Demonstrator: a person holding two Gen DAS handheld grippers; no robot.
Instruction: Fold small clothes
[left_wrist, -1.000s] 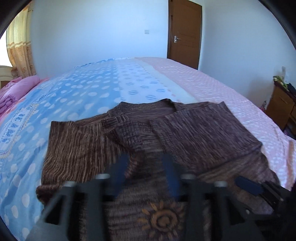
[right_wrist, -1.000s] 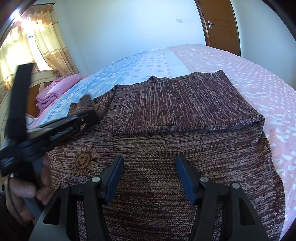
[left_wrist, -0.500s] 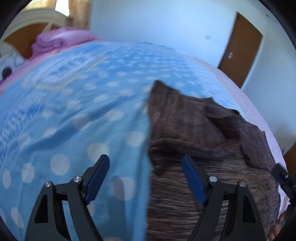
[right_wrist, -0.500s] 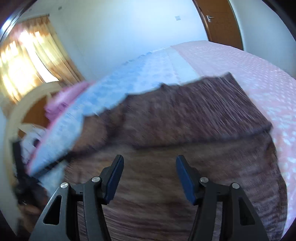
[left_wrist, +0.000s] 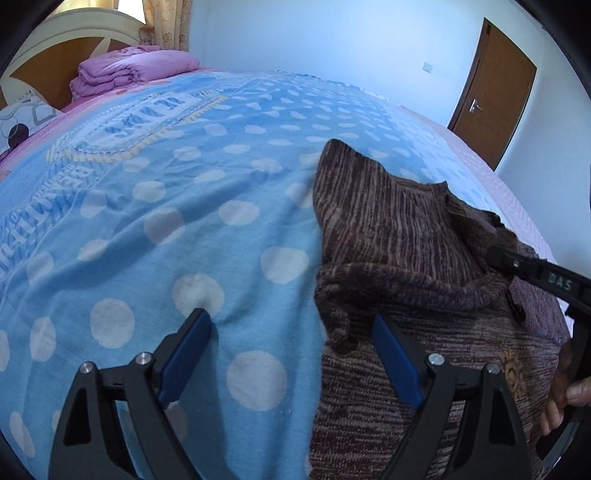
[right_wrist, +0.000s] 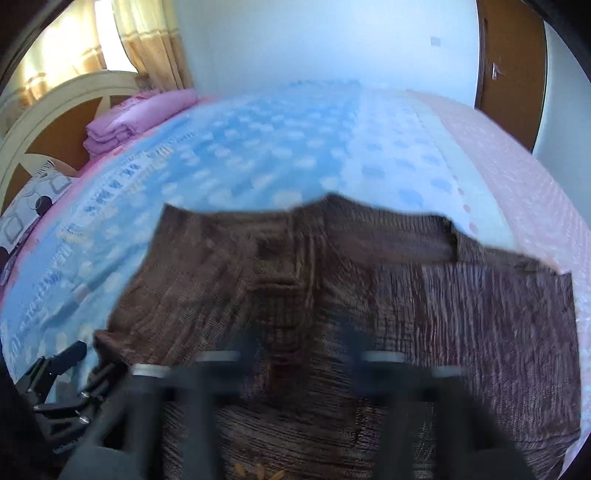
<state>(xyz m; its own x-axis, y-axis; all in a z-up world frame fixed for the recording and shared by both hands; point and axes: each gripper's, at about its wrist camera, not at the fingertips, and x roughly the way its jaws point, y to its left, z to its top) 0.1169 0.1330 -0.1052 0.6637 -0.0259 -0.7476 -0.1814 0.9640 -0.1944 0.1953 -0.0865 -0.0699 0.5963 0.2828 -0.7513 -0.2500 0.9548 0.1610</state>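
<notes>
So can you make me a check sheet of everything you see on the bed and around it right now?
Surface: blue dotted bedspread, pink on the far side.
Job's things: brown knitted top, right side folded in, left sleeve still out.
Clutter: folded purple blanket, patterned pillow.
Grippers: left gripper open, straddling the top's left edge; right gripper blurred, just closing, shut.
Cables: nothing seen.
Surroundings: wooden door, curtains, headboard.
</notes>
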